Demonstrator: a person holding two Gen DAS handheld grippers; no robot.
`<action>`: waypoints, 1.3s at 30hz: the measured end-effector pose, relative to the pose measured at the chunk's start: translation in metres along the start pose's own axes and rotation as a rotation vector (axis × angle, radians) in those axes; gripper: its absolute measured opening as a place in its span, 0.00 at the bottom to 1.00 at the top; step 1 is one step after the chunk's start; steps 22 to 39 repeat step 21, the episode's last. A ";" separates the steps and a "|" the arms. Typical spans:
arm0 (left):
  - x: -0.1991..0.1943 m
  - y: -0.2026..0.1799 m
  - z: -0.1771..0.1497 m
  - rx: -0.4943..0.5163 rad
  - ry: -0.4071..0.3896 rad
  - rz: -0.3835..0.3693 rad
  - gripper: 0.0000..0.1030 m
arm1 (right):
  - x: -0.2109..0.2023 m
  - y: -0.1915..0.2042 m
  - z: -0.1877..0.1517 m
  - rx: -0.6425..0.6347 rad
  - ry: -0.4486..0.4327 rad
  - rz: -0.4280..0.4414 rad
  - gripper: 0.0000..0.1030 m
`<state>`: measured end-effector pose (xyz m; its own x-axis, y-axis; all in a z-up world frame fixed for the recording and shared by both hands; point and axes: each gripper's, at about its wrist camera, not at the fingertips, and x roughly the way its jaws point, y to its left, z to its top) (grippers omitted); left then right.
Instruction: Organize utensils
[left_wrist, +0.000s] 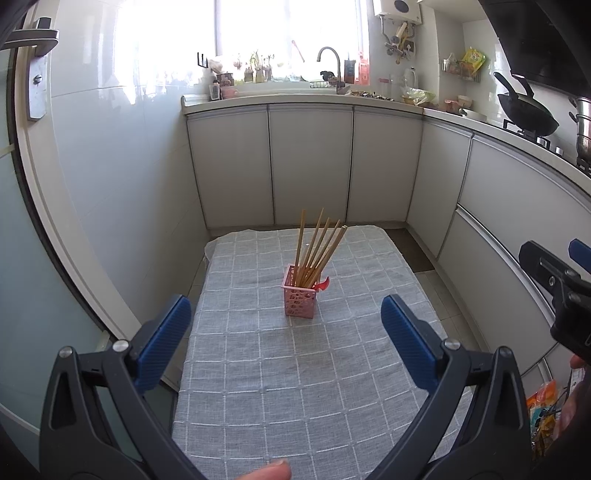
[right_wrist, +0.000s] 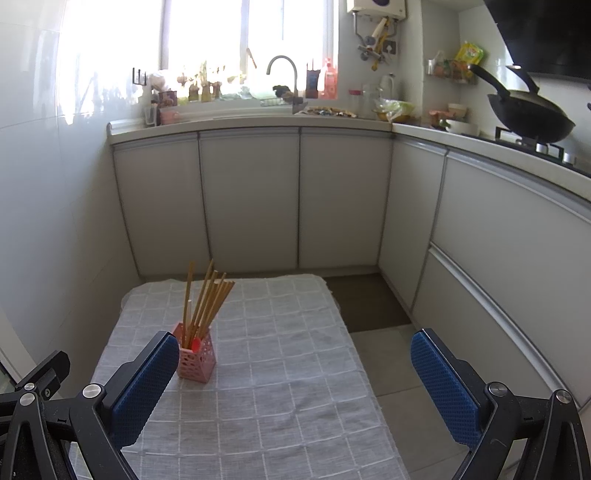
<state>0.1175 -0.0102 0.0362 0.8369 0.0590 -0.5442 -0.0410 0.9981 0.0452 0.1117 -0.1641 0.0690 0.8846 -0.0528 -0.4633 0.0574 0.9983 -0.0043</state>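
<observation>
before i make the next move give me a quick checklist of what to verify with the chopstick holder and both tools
1. Left tool open and empty: ok, fingers spread wide, nothing between them.
2. Right tool open and empty: ok.
3. Pink holder upright on the grey checked cloth: ok.
4. Chopsticks inside the holder: ok, all standing in it, leaning and fanned out.
5. Red utensil seated in the holder: cannot tell, only a small red part shows at the rim.
6. Loose utensils left on the cloth: ok, none visible in either view.
</observation>
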 end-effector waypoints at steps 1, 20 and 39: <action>0.000 0.000 0.000 0.000 0.000 -0.001 0.99 | 0.000 0.000 0.000 0.000 0.000 0.000 1.00; 0.003 0.001 -0.001 -0.002 0.015 -0.008 0.99 | 0.001 -0.003 0.002 -0.010 0.004 0.001 1.00; 0.003 0.002 0.000 -0.007 0.014 -0.018 0.99 | 0.002 -0.003 0.002 -0.012 0.006 0.002 1.00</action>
